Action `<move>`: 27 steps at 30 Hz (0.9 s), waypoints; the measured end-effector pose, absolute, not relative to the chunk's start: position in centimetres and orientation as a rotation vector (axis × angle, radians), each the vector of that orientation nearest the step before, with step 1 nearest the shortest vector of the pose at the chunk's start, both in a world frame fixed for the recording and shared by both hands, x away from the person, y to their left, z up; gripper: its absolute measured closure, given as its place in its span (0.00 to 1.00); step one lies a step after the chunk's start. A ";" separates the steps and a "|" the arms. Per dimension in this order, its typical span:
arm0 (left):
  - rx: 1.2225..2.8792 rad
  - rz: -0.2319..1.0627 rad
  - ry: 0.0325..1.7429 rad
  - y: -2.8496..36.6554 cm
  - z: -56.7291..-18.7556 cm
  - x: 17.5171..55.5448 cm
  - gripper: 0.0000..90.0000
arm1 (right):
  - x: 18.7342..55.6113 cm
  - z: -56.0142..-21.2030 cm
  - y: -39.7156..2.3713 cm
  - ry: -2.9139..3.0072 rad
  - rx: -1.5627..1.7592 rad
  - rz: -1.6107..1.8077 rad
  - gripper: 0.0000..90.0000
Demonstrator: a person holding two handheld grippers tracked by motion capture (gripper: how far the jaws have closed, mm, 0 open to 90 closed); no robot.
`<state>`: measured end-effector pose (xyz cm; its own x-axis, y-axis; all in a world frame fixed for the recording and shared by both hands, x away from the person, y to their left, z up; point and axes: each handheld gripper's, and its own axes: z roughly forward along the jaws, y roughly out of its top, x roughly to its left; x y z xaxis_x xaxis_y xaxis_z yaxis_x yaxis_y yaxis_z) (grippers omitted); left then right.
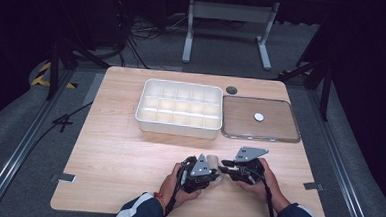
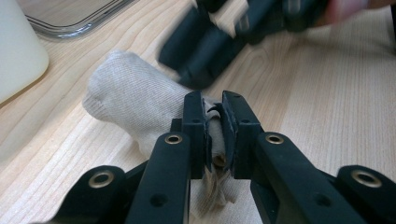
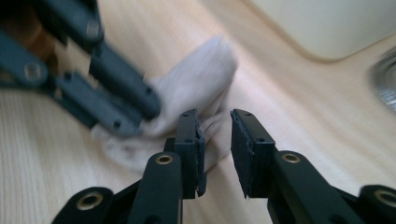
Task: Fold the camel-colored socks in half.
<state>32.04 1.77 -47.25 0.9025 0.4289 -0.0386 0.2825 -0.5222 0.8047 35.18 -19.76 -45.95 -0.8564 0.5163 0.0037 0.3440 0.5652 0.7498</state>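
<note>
A rolled beige cloth that looks like a sock lies on the wooden table near the front edge. In the high view the cloth sits between the person's two hands. My left gripper is shut on one end of it, and fabric is pinched between the pads. My right gripper stands open with a narrow gap. The cloth lies just past its left jaw, and bare table shows in the gap. In the high view the left gripper and right gripper point at each other, tips nearly meeting.
A white tray with several empty compartments stands at mid table. To its right lies a clear flat lid with a small white disc on it. A dark round grommet is behind them. The table's front edge is close under the hands.
</note>
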 end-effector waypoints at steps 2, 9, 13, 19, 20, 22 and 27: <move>2.151 0.203 0.505 1.7 -47.3 32.0 0.90 | 35.4 -45.1 -20.0 2.524 0.748 1.233 0.78; 2.147 0.199 0.505 1.5 -47.4 32.0 0.90 | 35.9 -44.4 -19.3 2.486 0.748 1.351 0.65; 2.146 0.203 0.504 1.3 -47.5 31.9 0.89 | 36.1 -44.8 -18.7 2.510 0.745 1.322 0.67; 2.160 0.216 0.487 1.3 -47.4 31.8 0.88 | 36.3 -45.7 -18.5 2.570 0.743 1.256 0.84; 2.158 0.215 0.486 1.3 -47.4 31.8 0.88 | 36.4 -45.8 -18.6 2.575 0.754 1.247 0.86; 2.152 0.207 0.478 1.3 -47.4 31.8 0.83 | 36.4 -46.2 -18.9 2.588 0.762 1.230 0.89; 2.141 0.156 0.470 1.8 -46.9 31.7 0.74 | 36.4 -46.4 -19.2 2.595 0.762 1.217 0.90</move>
